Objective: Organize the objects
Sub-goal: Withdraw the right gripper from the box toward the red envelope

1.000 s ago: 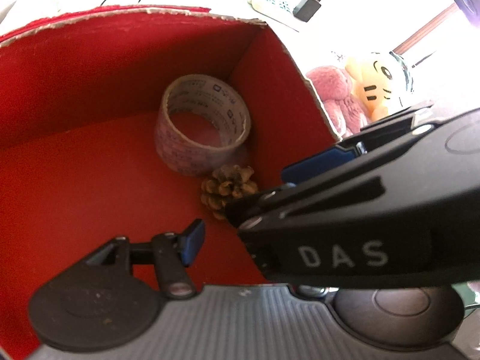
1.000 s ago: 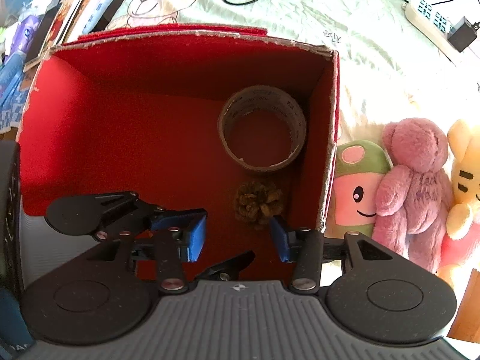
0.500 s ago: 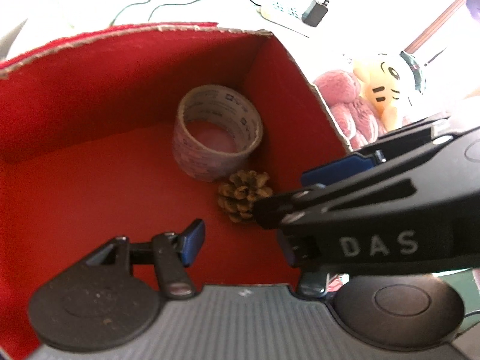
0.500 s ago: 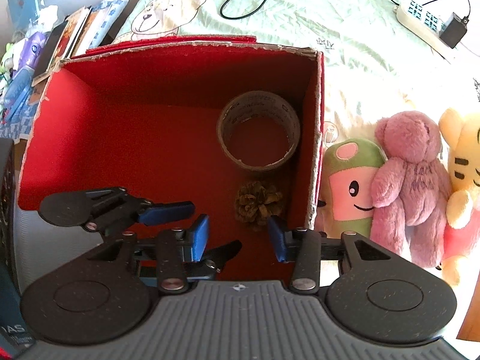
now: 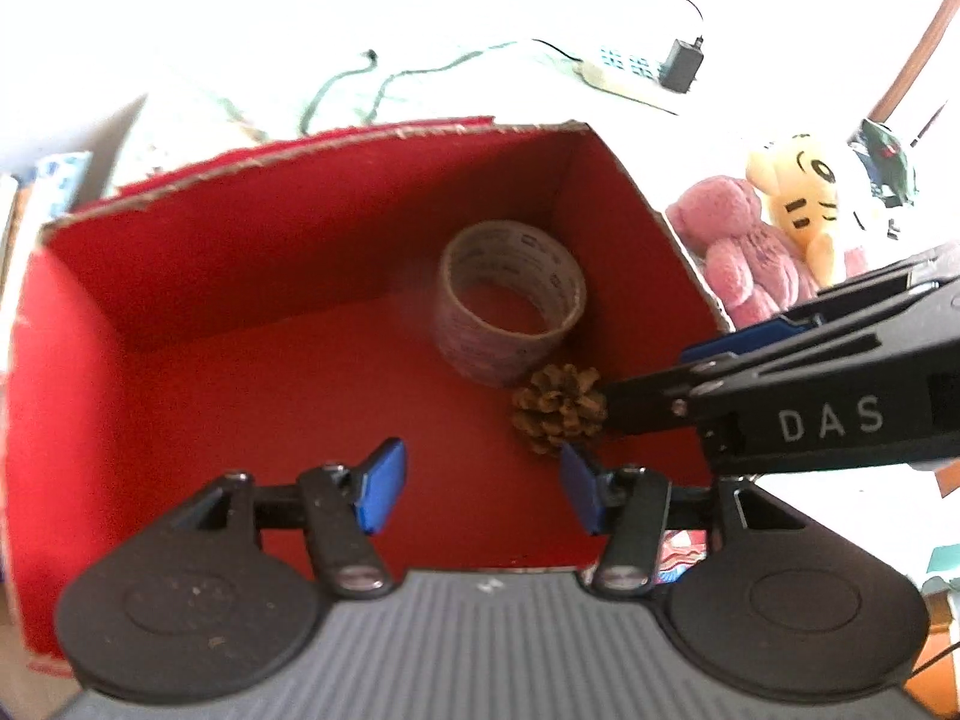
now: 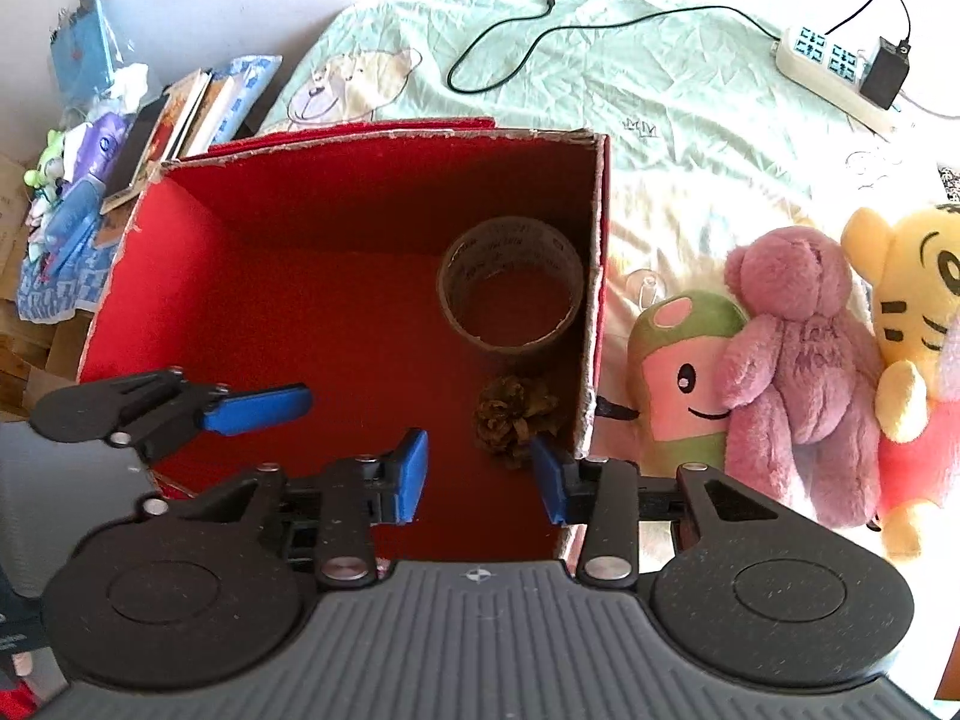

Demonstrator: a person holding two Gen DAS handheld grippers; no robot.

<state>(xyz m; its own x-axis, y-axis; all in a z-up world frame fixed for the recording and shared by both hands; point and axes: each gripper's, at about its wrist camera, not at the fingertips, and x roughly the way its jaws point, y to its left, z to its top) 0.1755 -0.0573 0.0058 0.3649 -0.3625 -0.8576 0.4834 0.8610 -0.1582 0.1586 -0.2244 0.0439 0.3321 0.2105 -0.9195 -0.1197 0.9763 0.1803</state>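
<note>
Both pairs of tongs have drawn back from the open red cardboard box (image 6: 336, 276) over the last second, so more of its floor shows in each view, and the brown pine cone (image 6: 517, 414) now lies clear of their tips. It rests on the box floor at centre right of the right wrist view, hard by the right-hand wall; which way its long axis runs I cannot tell (it looks roundish, scales spread). Just above it in the frame a roll of printed clear packing tape (image 6: 510, 288) lies flat, its hole facing up, close enough to the cone that contact cannot be judged.

The right tongs (image 6: 480, 474), at lower centre of their own view, are spread with nothing between the blue pads. The left tongs (image 5: 477, 489) are likewise spread and hold nothing; they hang over the near edge of the box.

Outside the box, at right, three plush toys sit on the pale green bedsheet (image 6: 660, 96): a green and pink one (image 6: 684, 372), a pink bear (image 6: 798, 360) and a yellow tiger (image 6: 912, 312).
</note>
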